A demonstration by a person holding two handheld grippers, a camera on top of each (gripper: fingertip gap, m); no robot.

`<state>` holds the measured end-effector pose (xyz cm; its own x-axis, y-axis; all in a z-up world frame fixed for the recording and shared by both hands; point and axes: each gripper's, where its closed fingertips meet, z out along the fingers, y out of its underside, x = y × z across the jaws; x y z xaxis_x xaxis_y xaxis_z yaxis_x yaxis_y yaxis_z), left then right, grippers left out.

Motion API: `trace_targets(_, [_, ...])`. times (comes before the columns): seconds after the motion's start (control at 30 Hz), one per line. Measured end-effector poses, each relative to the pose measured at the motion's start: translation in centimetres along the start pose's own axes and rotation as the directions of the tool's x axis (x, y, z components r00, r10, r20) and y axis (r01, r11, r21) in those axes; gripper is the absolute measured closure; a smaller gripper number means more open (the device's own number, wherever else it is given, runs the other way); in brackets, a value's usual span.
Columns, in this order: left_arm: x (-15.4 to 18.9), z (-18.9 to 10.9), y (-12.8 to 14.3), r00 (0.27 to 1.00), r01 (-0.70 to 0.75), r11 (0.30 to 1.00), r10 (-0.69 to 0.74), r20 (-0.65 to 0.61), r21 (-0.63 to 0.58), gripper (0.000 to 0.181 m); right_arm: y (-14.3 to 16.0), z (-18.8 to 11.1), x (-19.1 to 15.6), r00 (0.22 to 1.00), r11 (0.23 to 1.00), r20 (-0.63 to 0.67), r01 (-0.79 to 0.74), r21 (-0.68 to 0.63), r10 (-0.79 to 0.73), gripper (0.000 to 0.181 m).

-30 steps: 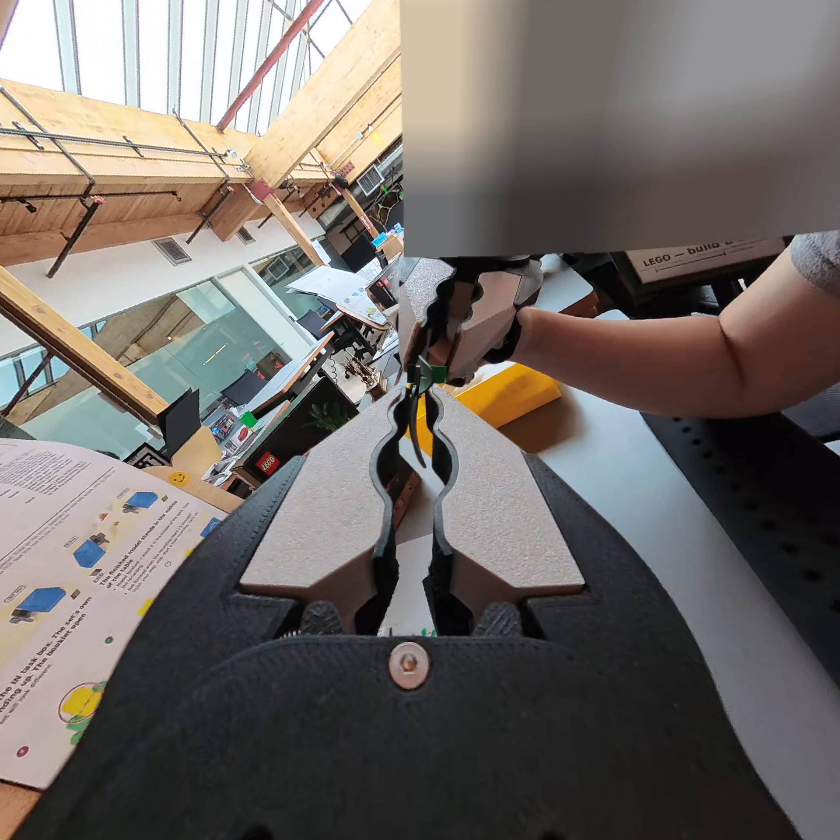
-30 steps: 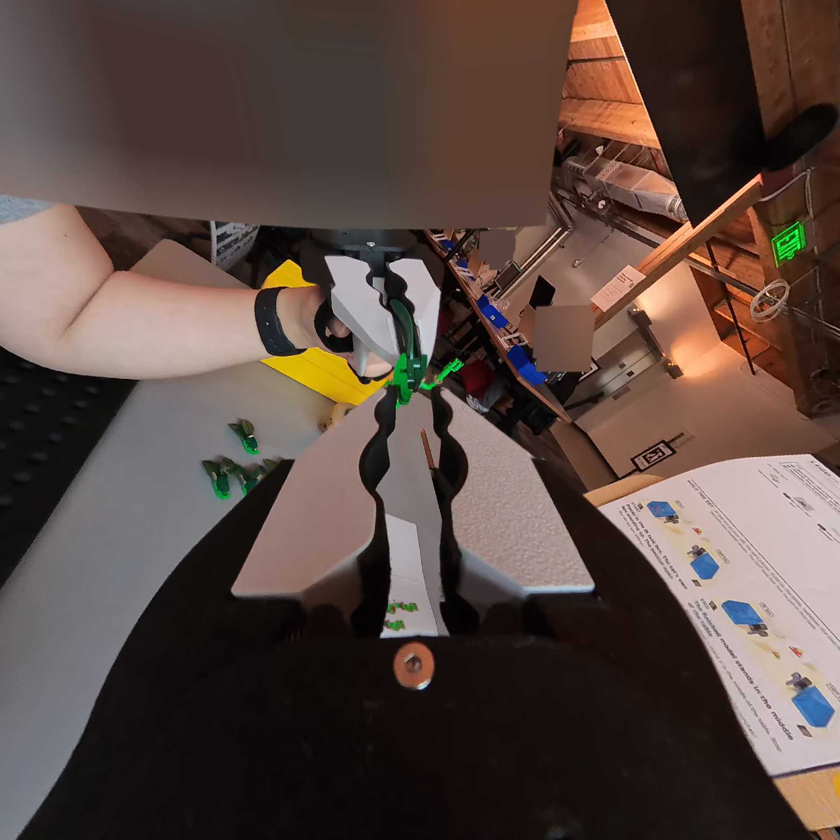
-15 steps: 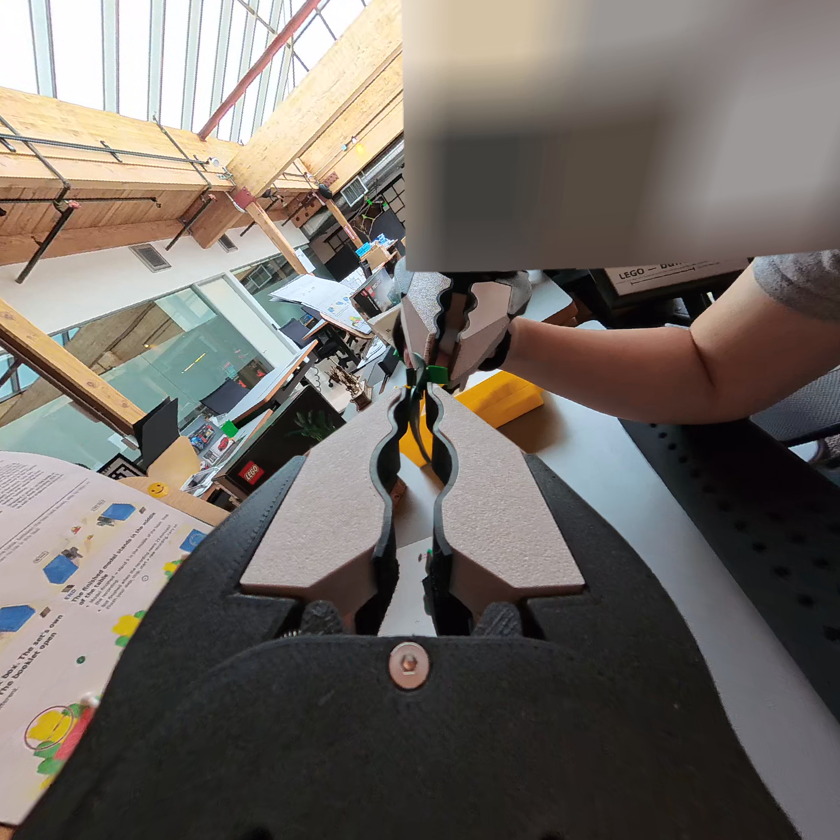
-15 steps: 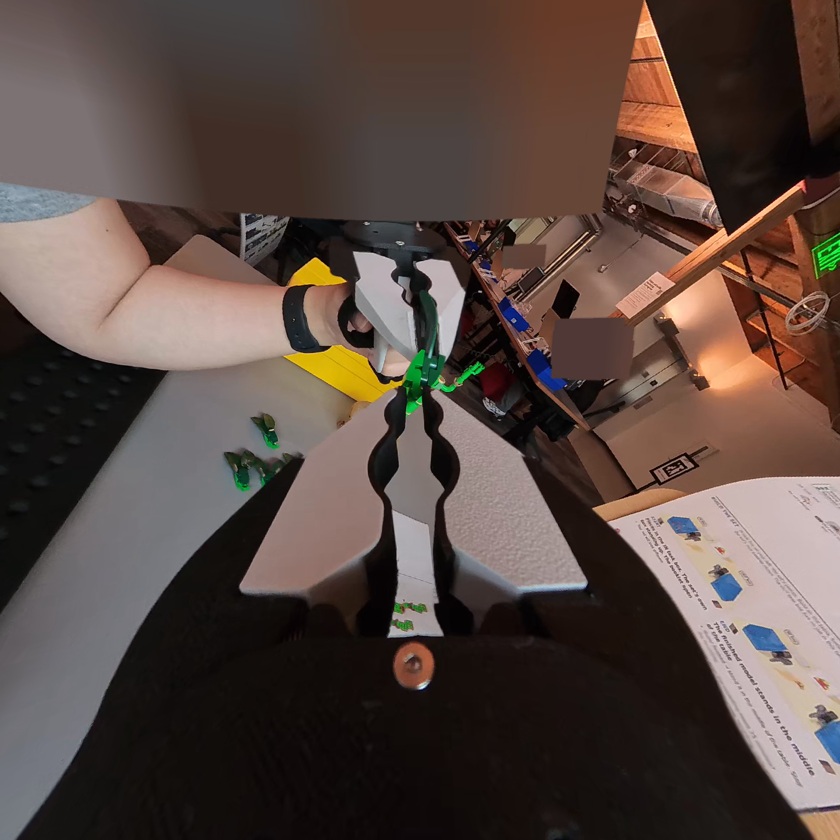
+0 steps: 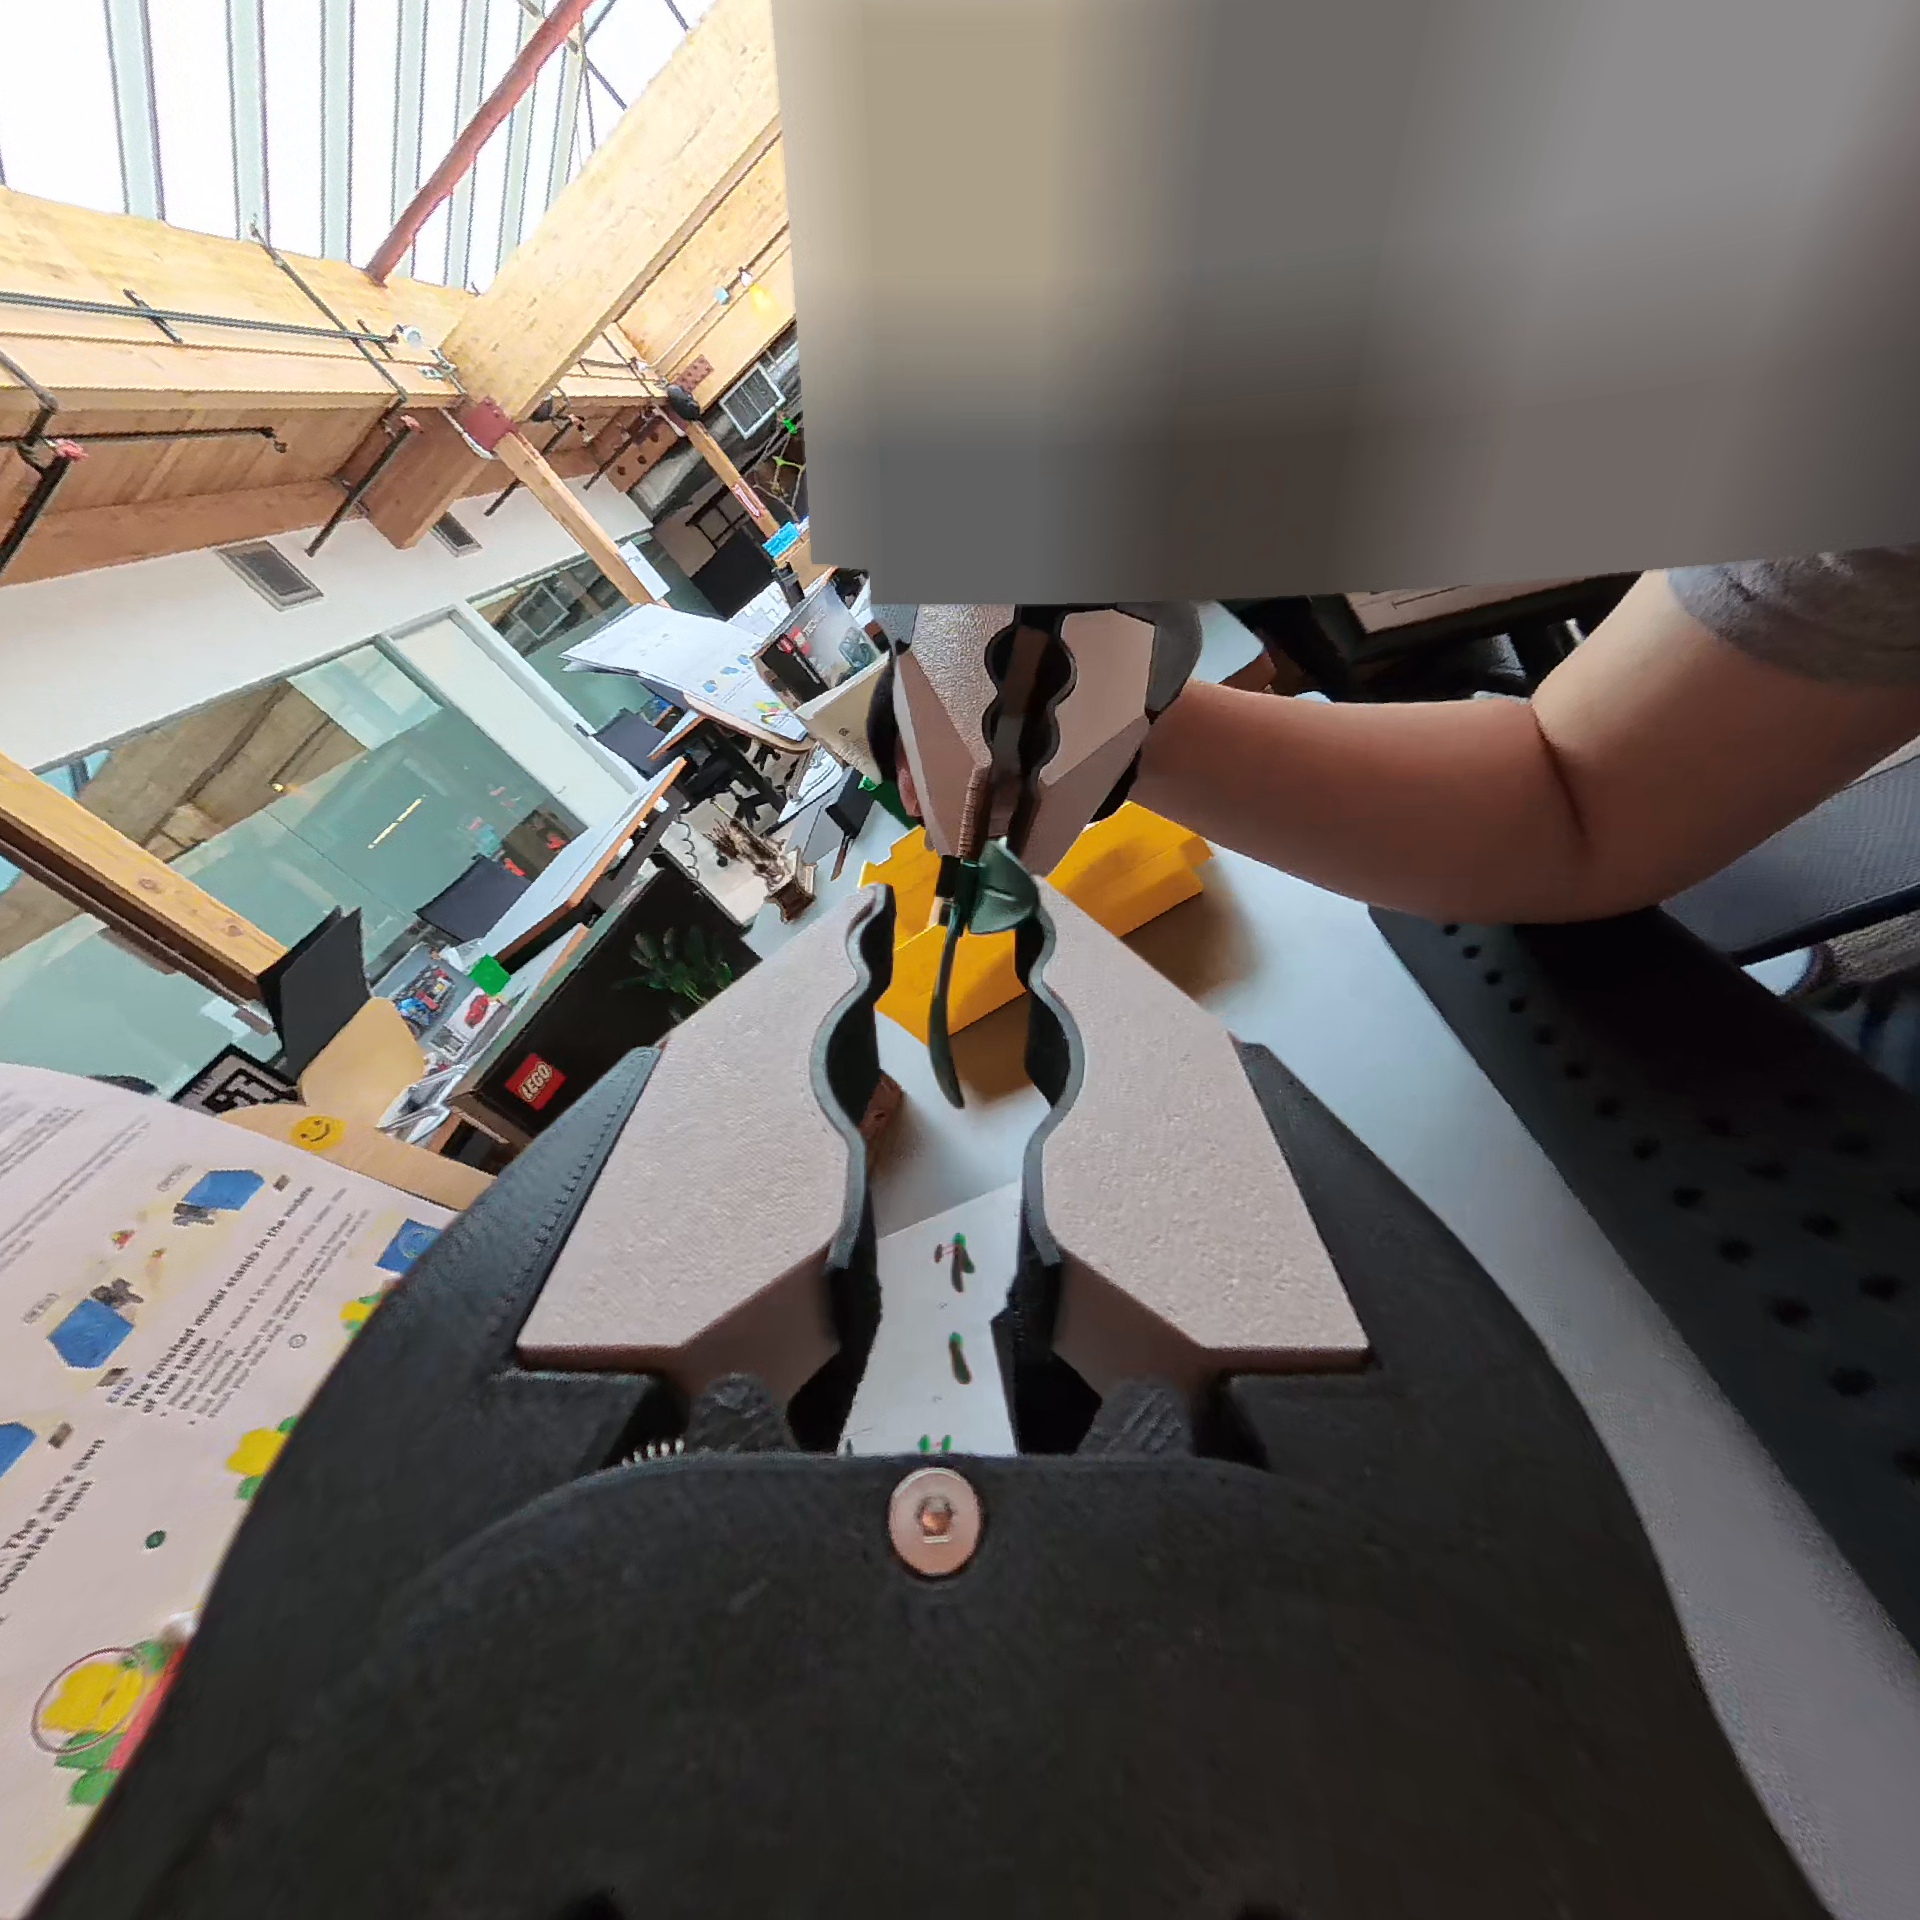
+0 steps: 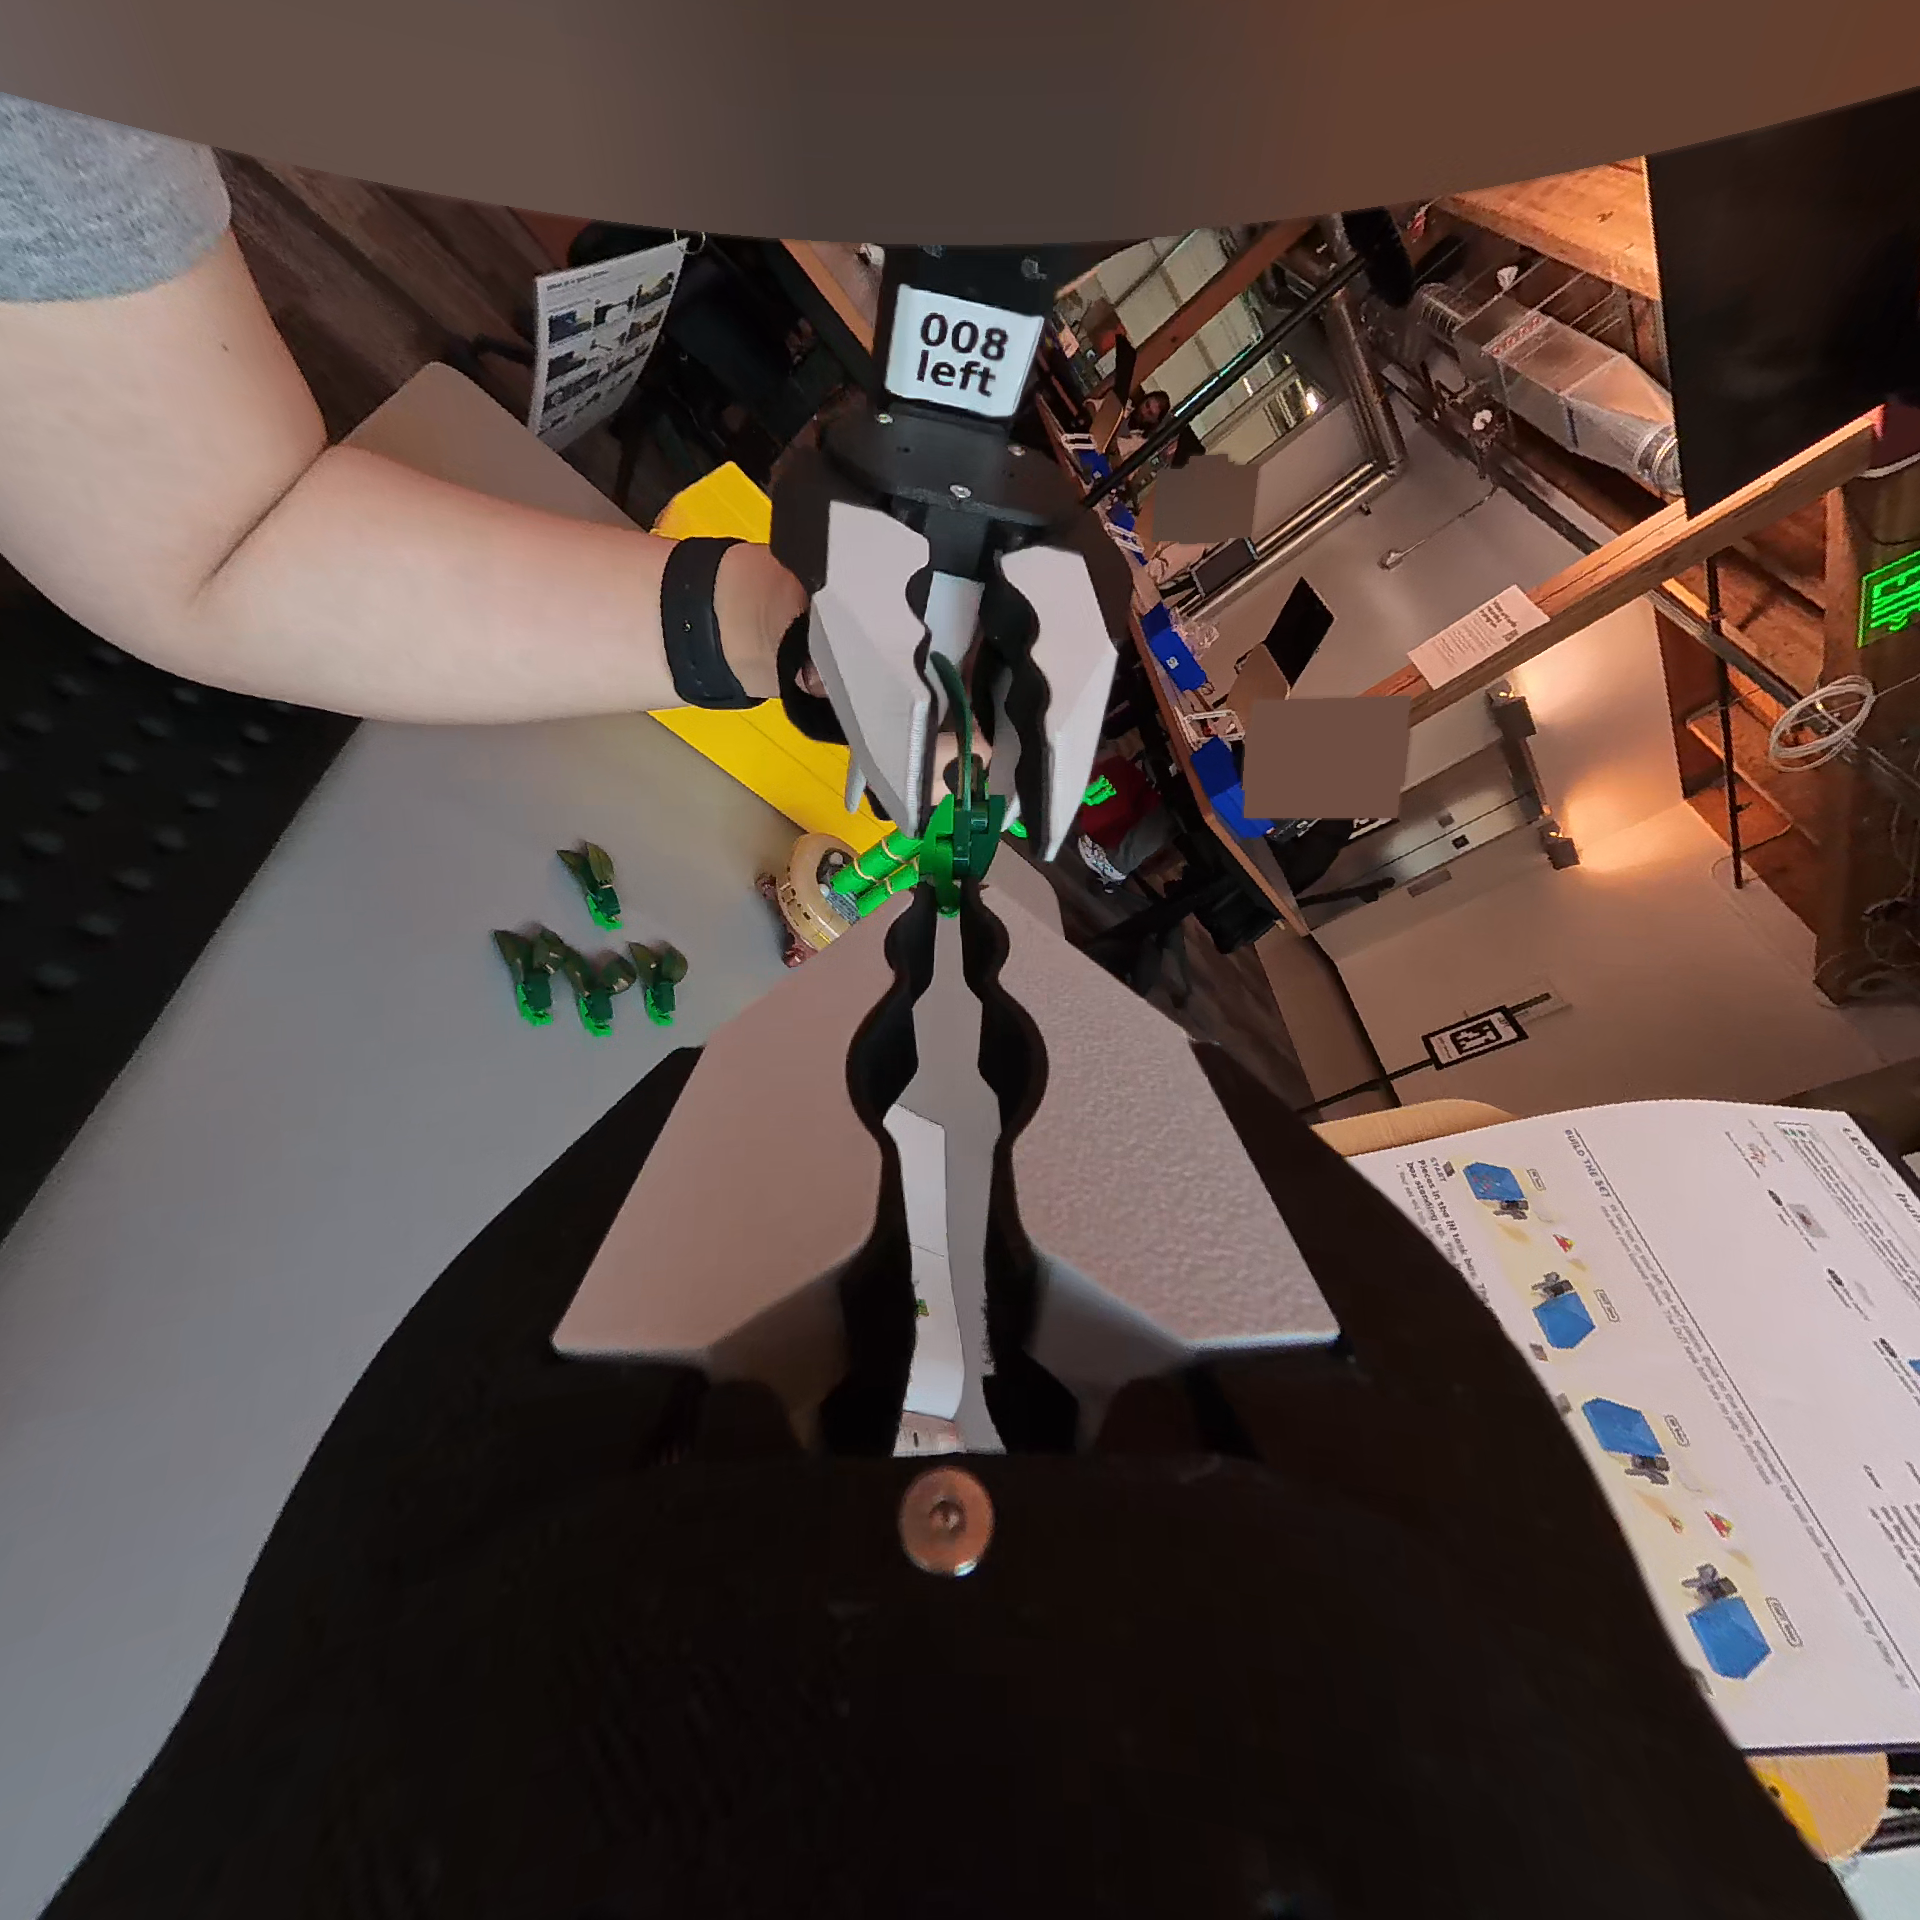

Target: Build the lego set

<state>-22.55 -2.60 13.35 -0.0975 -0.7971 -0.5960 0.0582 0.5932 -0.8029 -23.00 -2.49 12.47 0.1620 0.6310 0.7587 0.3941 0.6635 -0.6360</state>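
My right gripper point(image 6: 951, 899) is shut on a small green lego plant piece point(image 6: 961, 836), held up in the air above the grey table point(image 6: 312, 1039). A bright green stem point(image 6: 873, 868) sticks out of the piece to the left. A dark green leaf point(image 5: 961, 966) hangs from it between the fingers of my left gripper point(image 5: 961, 909), whose jaws stand apart, open. The two grippers meet tip to tip. The right gripper point(image 5: 997, 831) shows in the left wrist view just above my fingertips. The left gripper point(image 6: 982, 831) shows in the right wrist view.
Several loose green leaf pieces point(image 6: 587, 977) lie on the table to the left. A yellow tray point(image 5: 1127, 862) stands behind the grippers and a tape roll point(image 6: 810, 899) lies near it. An open instruction booklet point(image 6: 1662, 1351) lies at the table edge. A black perforated mat point(image 5: 1662, 1091) borders the table. My two grippers' fingertips are within a few centimetres of each other.
My left gripper's jaws have opened and now stand apart around the dark green leaf. My right gripper has stayed shut on the green piece. Both views have shifted a little.
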Motion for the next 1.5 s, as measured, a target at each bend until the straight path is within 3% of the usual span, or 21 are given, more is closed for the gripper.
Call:
trace_targets(0.23, [0.59,0.03,-0.32,0.998,-0.056,0.998,0.056,-0.005,-0.002,0.168,-0.28,-0.11,-0.22,0.999,0.999,0.026,-0.035,0.014,0.034,0.178])
trace_targets(1.17, [0.97,0.78,0.5,0.998,-0.059,0.996,0.057,-0.039,-0.061,0.17,0.65,-0.51,-0.28,0.997,0.998,0.054,-0.062,-0.021,0.063,0.178])
trace_targets(1.33, [0.95,0.66,-0.26,0.997,-0.083,0.996,0.083,-0.008,-0.022,0.169,-0.04,-0.71,0.0,1.0,1.0,0.017,-0.015,-0.02,0.015,0.178])
trace_targets(1.5, [0.43,0.39,0.04,0.98,-0.178,0.98,0.186,0.078,-0.092,0.165,0.09,-0.83,0.3,0.991,0.982,-0.056,0.11,-0.152,-0.12,0.179])
